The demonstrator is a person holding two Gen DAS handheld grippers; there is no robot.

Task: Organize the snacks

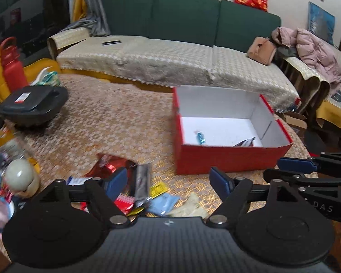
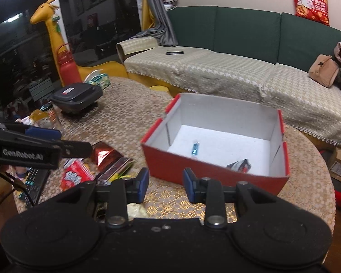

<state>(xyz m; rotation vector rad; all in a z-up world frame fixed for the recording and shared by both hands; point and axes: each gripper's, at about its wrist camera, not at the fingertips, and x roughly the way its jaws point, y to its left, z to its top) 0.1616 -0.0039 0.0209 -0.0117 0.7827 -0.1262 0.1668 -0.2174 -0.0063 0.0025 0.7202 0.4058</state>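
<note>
Left tongs: spread wide, nothing between the pads, above the near edge of the tabletop.
Right tongs: the pads stood a little apart, a narrow gap, nothing in it; they pointed at the near wall of the red box.
Loose snacks: a heap of small packets lay on the tabletop under and just behind the left tongs, to the left of the box; a red foil packet lay at its far side.
Red box: open, white inside, on the right part of the tabletop.
Inside the box: a small blue candy on the floor of the box, and a dark packet against the near wall, apart from each other.
Black container: closed, at the far left of the tabletop.
Sofa: behind the tabletop, green back, beige cover.
</note>
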